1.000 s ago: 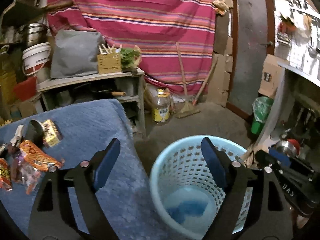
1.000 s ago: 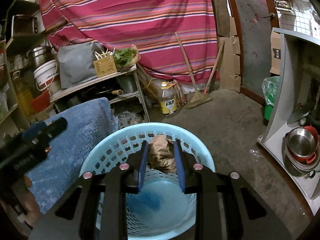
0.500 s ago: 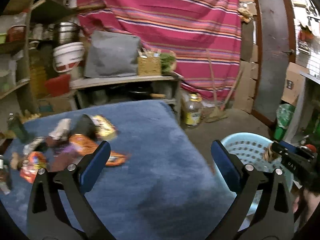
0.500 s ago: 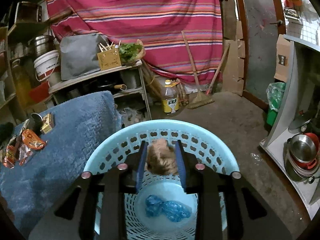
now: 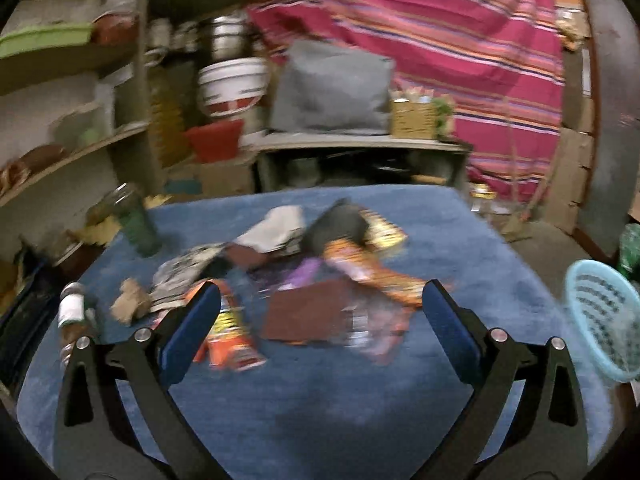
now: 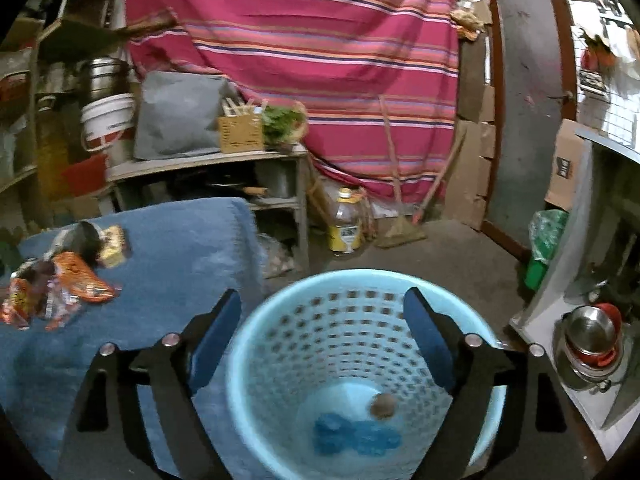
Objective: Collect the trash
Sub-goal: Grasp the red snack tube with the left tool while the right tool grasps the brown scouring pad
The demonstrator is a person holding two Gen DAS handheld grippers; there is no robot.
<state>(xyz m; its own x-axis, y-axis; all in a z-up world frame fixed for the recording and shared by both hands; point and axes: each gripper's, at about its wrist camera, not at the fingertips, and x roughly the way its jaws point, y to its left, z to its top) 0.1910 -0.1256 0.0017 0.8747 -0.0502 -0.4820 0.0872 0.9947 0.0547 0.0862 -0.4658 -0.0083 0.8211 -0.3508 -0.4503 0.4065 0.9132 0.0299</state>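
Change: brown wad dropped from right claw [image 6: 322,334], now in basket [image 6: 288,320] bottom beside blue bag [image 6: 356,436]; left claw [image 5: 320,312] swung over wrappers [image 5: 312,280].
Claws: both spread wide, empty.
Surface: blue-carpeted surface [image 5: 320,400], striped curtain [image 6: 320,40] behind.
Left view only: jars [image 5: 72,316] at surface edge.
Right view only: basket contents.

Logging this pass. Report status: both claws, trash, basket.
Left claw open, empty, over wrapper pile on blue blanket. Right claw open above blue basket; brown wad and blue scrap inside. Nothing blocking.
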